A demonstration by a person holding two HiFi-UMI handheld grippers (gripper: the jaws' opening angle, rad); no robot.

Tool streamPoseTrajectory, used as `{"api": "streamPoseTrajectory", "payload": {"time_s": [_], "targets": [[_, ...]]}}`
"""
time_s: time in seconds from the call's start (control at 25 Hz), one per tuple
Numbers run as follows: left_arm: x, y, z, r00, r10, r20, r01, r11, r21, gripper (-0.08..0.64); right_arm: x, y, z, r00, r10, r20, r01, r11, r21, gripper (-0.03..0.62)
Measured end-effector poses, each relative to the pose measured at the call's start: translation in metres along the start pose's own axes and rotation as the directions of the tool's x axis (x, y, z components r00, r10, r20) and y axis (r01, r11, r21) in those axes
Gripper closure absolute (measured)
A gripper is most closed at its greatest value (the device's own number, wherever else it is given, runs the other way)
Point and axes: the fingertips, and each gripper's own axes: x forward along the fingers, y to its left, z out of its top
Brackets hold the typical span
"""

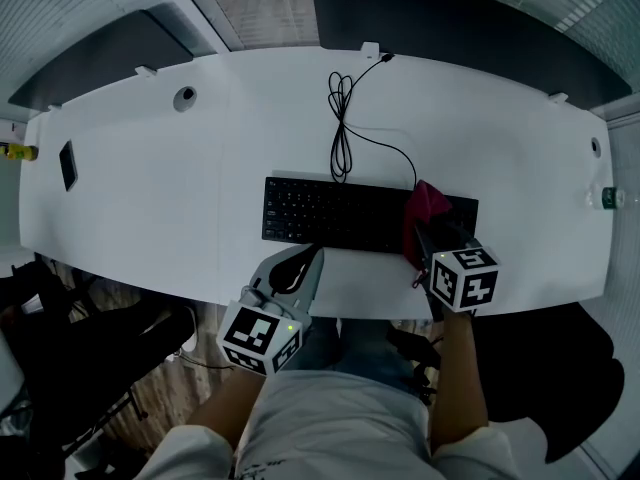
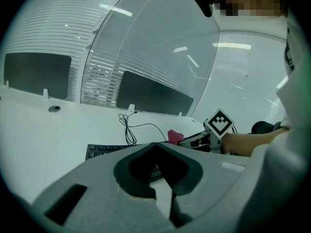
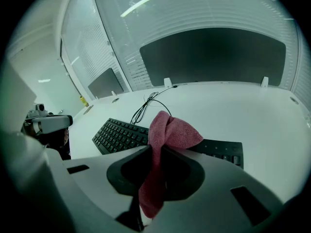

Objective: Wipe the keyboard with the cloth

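Observation:
A black keyboard (image 1: 330, 213) lies across the middle of the white desk (image 1: 150, 208), its cable (image 1: 342, 118) coiled behind it. My right gripper (image 1: 425, 230) is shut on a pink cloth (image 1: 428, 204), which bunches over the keyboard's right end; in the right gripper view the cloth (image 3: 167, 132) stands up between the jaws above the keyboard (image 3: 116, 135). My left gripper (image 1: 300, 264) hovers at the desk's near edge just in front of the keyboard, jaws closed with nothing between them. The left gripper view shows the keyboard (image 2: 104, 150) and cloth (image 2: 174, 136) beyond.
A dark phone (image 1: 67, 164) lies at the desk's far left beside a yellow item (image 1: 15, 151). A round cable port (image 1: 185, 98) sits at the back left. Dark divider panels (image 1: 440, 13) stand behind the desk. A bottle (image 1: 606, 198) is at the right edge. A black chair (image 1: 80, 338) stands lower left.

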Motion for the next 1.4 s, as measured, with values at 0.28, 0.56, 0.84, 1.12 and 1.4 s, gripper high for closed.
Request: {"api": "streamPoseTrajectory", "payload": {"time_s": [0.28, 0.56, 0.84, 1.12, 1.4], "targets": [[-0.016, 0.016, -0.005, 1.0, 0.017, -0.001, -0.017, 1.0, -0.016, 0.549, 0.018, 0.033, 0.008, 0.999, 0.036, -0.01, -0.037, 0.999, -0.024, 0.535], [-0.034, 0.039, -0.005, 0.999, 0.049, 0.007, -0.048, 0.998, -0.027, 0.549, 0.035, 0.066, 0.015, 0.997, 0.076, -0.023, -0.077, 0.996, -0.052, 0.535], [-0.048, 0.056, -0.004, 0.997, 0.071, 0.016, -0.071, 0.997, -0.038, 0.549, 0.052, 0.098, 0.023, 0.993, 0.114, -0.025, -0.115, 0.991, -0.075, 0.535], [-0.062, 0.076, -0.005, 0.993, 0.114, 0.027, -0.113, 0.992, -0.054, 0.549, 0.071, 0.133, 0.029, 0.985, 0.165, -0.045, -0.169, 0.979, -0.113, 0.535], [-0.074, 0.09, -0.008, 0.987, 0.156, 0.04, -0.153, 0.985, -0.078, 0.549, 0.091, 0.169, 0.034, 0.971, 0.228, -0.071, -0.236, 0.959, -0.158, 0.535]]}}
